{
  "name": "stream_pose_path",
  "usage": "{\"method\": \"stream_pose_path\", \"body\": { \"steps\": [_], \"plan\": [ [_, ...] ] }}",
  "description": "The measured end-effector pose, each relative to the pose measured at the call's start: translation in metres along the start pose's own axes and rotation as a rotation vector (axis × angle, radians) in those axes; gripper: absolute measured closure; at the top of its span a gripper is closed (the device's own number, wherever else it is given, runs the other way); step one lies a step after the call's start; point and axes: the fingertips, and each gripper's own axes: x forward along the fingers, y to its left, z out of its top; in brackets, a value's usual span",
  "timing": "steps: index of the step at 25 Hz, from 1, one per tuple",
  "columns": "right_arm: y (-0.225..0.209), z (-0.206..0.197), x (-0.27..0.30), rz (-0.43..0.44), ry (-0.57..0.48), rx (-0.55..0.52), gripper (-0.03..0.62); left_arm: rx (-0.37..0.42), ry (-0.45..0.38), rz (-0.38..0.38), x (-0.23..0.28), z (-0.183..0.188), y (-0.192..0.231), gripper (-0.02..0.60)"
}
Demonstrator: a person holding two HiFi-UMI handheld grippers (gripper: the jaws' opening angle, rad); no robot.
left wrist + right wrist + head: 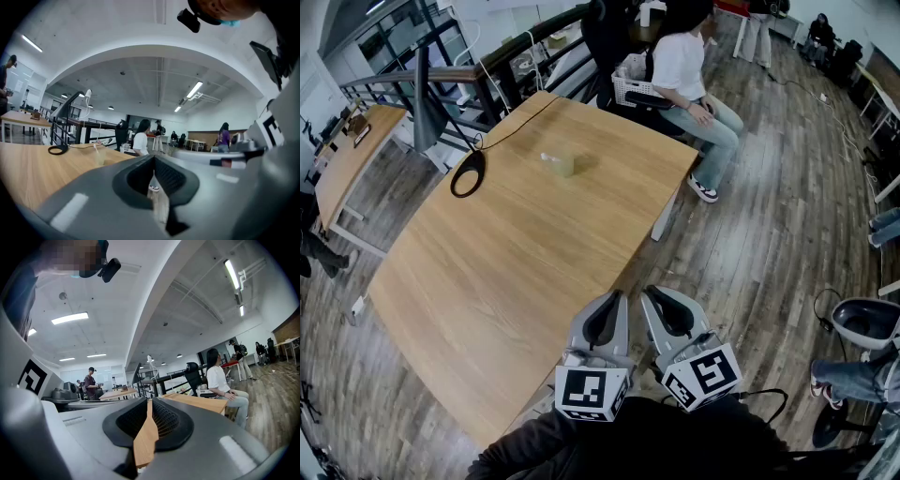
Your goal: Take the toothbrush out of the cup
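Observation:
A small translucent cup [563,166] stands on the far half of the wooden table [487,281], with a pale toothbrush [549,157] leaning out of it to the left. In the left gripper view the cup [100,157] is small and distant, and the toothbrush [95,146] pokes up from it. My left gripper [614,298] and right gripper [653,292] hover side by side over the table's near right edge, far from the cup. Both point roughly level toward it. Each has its jaws together with only a thin slit and nothing between: left gripper [153,161], right gripper [149,404].
A black lamp with a ring base [468,174] and its cable sit at the table's far left. A person in a white shirt [684,66] sits at the far right corner beside a white basket [630,80]. A railing runs behind, and another table [352,155] stands left.

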Motion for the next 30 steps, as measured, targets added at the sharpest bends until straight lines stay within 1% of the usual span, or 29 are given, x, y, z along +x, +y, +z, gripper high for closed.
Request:
{"method": "stream_pose_path", "body": {
  "steps": [5,10,13,20,24,27,30],
  "plan": [
    [-0.02,-0.002,0.031,0.037,0.009,0.01,0.559,0.002,0.019,0.043,0.029,-0.003,0.016,0.574],
    [-0.057,-0.001,0.061,0.049,0.002,0.006,0.559,0.007,0.035,0.075,0.074,-0.008,0.028,0.574],
    [-0.081,0.005,0.08,0.071,0.0,0.005,0.56,0.006,0.048,0.105,0.102,-0.006,0.033,0.574],
    [-0.153,0.029,0.133,0.166,0.021,-0.005,0.563,-0.018,0.046,0.211,0.186,0.013,0.045,0.574],
    [-0.187,0.043,0.158,0.223,0.015,-0.011,0.566,-0.017,0.04,0.246,0.221,0.022,0.04,0.574],
    [-0.199,0.049,0.173,0.26,0.023,-0.013,0.566,-0.015,0.035,0.295,0.232,0.026,0.047,0.574],
    [-0.194,0.046,0.189,0.318,0.037,-0.015,0.566,-0.023,0.028,0.36,0.234,0.028,0.063,0.574]
  ]
}}
